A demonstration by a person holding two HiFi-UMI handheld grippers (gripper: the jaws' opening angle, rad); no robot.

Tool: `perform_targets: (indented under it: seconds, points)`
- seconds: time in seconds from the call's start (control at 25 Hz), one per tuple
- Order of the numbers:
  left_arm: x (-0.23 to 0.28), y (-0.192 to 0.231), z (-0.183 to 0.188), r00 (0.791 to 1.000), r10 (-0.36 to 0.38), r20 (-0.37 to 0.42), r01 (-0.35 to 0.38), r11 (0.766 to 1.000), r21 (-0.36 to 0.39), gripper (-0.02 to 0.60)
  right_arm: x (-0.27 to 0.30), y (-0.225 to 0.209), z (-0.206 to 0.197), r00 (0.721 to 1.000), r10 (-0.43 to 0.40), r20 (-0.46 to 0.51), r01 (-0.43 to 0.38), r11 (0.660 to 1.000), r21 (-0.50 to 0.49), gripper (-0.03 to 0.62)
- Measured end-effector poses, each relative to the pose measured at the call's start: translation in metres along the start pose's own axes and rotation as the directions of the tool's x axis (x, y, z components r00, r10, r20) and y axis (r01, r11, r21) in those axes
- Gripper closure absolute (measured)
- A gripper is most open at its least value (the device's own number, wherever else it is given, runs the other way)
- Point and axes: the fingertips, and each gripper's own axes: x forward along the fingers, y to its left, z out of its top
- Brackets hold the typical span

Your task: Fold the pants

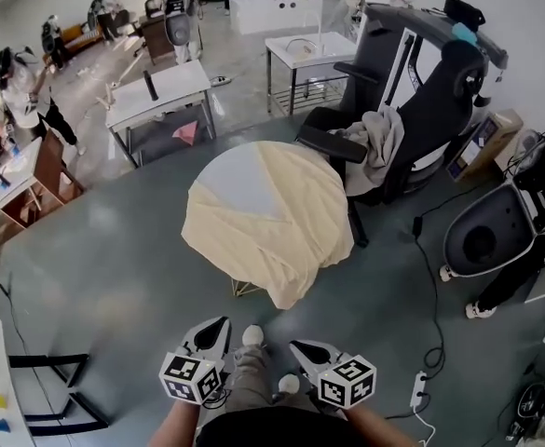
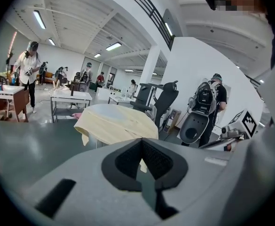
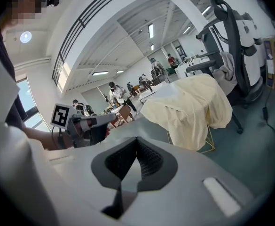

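Approach: the grey floor [image 1: 114,287] near and left of the round table [image 1: 239,180] lies open. Obstruction: a black chair [image 1: 440,110] stands just beside the table's far right edge. A cable [image 1: 429,282] and a power strip [image 1: 419,389] lie on the floor at right. Pale yellow pants [image 1: 291,240] overhang the near rim.

table [image 1: 239,180]: largely hidden under pants [image 1: 281,240] | left forearm [image 1: 172,429]: cut off by bottom edge
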Motion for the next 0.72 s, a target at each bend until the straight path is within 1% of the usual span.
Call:
perform_targets:
  seconds: [0.2, 0.4, 0.72]
  points:
    - [0.031, 0.042, 0.010, 0.999, -0.018, -0.052, 0.018, 1.000, -0.003, 0.580, 0.035, -0.022, 0.016, 0.998, -0.054, -0.027, 0.054, 0.998, 0.010, 0.594]
    - [0.061, 0.079, 0.022, 0.996, -0.033, -0.088, 0.035, 0.999, 0.029, 0.580, 0.068, -0.042, 0.033, 0.994, -0.097, -0.040, 0.098, 0.995, 0.022, 0.568]
    - [0.097, 0.137, 0.025, 0.987, -0.002, -0.160, 0.014, 0.997, 0.075, 0.547, 0.108, -0.064, 0.033, 0.985, -0.146, -0.089, 0.151, 0.987, 0.055, 0.537]
